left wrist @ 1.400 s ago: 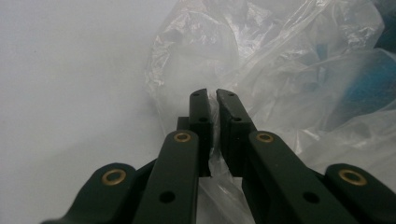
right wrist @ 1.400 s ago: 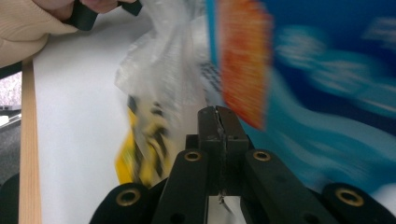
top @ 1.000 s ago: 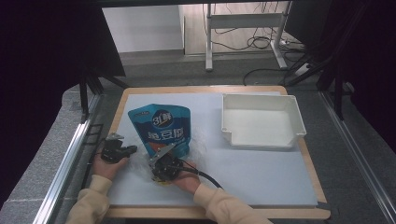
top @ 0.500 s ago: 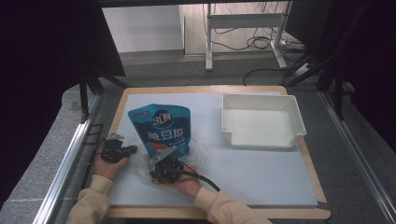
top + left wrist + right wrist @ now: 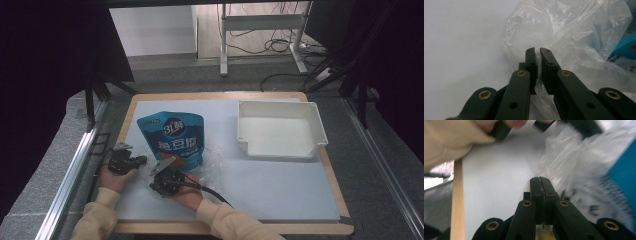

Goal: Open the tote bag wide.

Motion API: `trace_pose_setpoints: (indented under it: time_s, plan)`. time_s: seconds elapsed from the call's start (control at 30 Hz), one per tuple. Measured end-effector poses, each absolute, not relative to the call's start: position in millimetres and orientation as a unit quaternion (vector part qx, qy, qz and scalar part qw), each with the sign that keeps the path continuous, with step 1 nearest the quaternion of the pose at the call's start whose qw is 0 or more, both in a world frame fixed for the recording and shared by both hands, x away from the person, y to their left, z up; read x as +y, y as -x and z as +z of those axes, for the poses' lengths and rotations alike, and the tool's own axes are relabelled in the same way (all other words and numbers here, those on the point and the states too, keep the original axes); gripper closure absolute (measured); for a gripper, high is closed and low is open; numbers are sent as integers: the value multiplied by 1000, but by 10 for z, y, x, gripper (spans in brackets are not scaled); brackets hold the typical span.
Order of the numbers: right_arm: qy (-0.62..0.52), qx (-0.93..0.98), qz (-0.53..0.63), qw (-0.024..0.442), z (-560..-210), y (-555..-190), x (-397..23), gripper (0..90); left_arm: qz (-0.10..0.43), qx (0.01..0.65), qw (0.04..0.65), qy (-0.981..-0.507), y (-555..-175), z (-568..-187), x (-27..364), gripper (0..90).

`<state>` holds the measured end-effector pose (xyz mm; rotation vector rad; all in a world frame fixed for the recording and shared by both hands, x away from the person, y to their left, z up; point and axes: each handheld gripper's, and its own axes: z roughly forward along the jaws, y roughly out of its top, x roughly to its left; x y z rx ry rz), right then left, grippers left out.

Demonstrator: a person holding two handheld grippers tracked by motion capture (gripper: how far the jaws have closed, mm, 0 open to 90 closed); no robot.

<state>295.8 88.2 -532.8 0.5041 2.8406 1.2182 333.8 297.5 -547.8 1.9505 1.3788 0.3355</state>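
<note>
Your left gripper and right gripper each pinch the clear plastic bag, whose blue pouch runs lengthwise toward the table's far edge

The right gripper view is motion-blurred: print on the blue pouch is unreadable. The clear plastic bag runs past the left gripper view's top edge.

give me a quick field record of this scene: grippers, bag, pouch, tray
left gripper: shut on clear plastic bag
right gripper: shut on the same bag's film, view blurred
blue pouch: lies flat on the mat, partly inside the bag
white tray: empty, far right on the mat
mat: pale, on a wooden board
</note>
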Motion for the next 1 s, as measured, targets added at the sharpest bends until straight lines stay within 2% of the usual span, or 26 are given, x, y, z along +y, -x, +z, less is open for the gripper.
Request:
trace_pose_setpoints:
  time_s: [0.27,0.43,0.63,0.8,1.0]
  plan:
    - [-157,910,383,1,-5358,-2931,808,888,133,534,356,-755,-3332,-5479,2968,853]
    - [-159,892,423,16,-5029,-2913,527,888,130,535,360,-754,-3337,-5484,2978,853]
    - [-184,869,456,54,-4670,-2948,-27,888,132,536,360,-752,-3330,-5486,2972,853]
    - [-230,855,459,74,-4568,-3157,-449,888,132,537,360,-751,-3330,-5486,2970,853]
    - [-292,836,457,86,-4697,-3513,-736,889,132,537,361,-751,-3329,-5488,2971,853]
